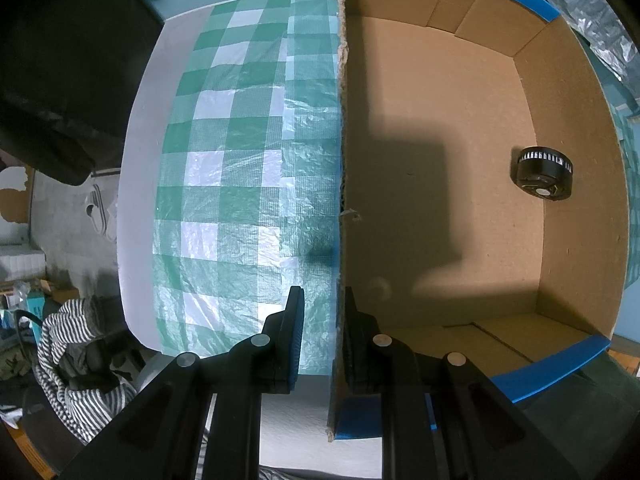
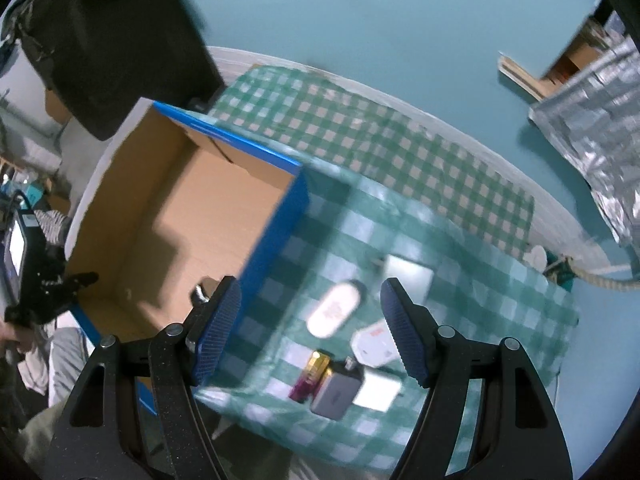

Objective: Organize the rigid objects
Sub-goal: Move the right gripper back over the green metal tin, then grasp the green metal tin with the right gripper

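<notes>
My left gripper (image 1: 322, 320) points down astride the left wall of the open cardboard box (image 1: 440, 160). Its jaws stand narrow on that wall, with the inner finger (image 1: 354, 332) against the cardboard. A black round part (image 1: 544, 174) lies inside by the right wall. My right gripper (image 2: 312, 304) hangs open and empty over the checked cloth, beside the box's blue outer wall (image 2: 272, 256). Under it lie a white oval case (image 2: 336, 310), a white plug (image 2: 374, 346), a gold and magenta battery (image 2: 310, 376), a grey charger (image 2: 338, 394) and a white square block (image 2: 378, 394).
A green checked cloth (image 1: 240, 160) covers the white table. A silver foil bag (image 2: 600, 128) and a rope (image 2: 600, 280) lie at the table's far right. A dark chair back (image 2: 120, 40) stands behind the box. Striped fabric (image 1: 64, 344) sits below the table's edge.
</notes>
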A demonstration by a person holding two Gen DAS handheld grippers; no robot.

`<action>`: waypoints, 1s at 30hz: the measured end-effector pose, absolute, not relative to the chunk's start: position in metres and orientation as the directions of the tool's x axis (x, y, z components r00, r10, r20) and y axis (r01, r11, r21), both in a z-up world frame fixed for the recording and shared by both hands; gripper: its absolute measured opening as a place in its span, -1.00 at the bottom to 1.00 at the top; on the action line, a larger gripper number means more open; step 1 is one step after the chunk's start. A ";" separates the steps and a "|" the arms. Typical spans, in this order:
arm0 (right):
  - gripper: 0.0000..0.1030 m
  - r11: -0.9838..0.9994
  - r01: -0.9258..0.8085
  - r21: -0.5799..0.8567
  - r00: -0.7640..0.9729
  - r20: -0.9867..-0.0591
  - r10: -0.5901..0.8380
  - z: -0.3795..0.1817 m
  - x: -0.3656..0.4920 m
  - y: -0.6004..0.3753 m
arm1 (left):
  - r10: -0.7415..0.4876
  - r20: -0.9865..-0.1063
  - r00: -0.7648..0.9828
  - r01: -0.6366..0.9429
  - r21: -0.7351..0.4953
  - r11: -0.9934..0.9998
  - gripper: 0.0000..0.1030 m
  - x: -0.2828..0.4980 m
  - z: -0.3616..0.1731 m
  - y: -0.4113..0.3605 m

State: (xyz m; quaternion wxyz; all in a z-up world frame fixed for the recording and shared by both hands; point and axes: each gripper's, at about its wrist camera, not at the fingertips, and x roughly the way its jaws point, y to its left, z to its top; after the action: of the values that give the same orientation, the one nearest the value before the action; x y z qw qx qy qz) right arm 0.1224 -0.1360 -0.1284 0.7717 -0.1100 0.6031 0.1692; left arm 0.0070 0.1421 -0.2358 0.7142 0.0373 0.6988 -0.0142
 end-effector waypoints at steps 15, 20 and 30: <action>0.42 0.978 -0.207 0.019 0.193 -0.979 0.059 -0.152 0.110 -0.237 | 0.031 -0.999 0.024 0.062 0.032 0.998 -0.67 0.005 -0.233 0.141; 0.42 0.993 -0.113 0.014 0.158 -0.987 0.032 -0.175 0.116 -0.276 | 0.034 -0.999 0.025 0.057 0.036 0.998 -0.67 0.004 -0.232 0.140; 0.42 0.999 -0.016 0.051 0.075 -0.996 0.052 -0.231 0.126 -0.308 | 0.043 -0.999 0.023 0.051 0.044 0.998 -0.67 0.003 -0.229 0.137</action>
State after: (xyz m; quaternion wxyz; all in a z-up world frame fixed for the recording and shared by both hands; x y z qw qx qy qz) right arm 0.1258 -0.3081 -0.2310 0.7329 0.0131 0.6798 0.0234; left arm 0.0031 0.1372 -0.2292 0.7143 0.0337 0.6990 -0.0028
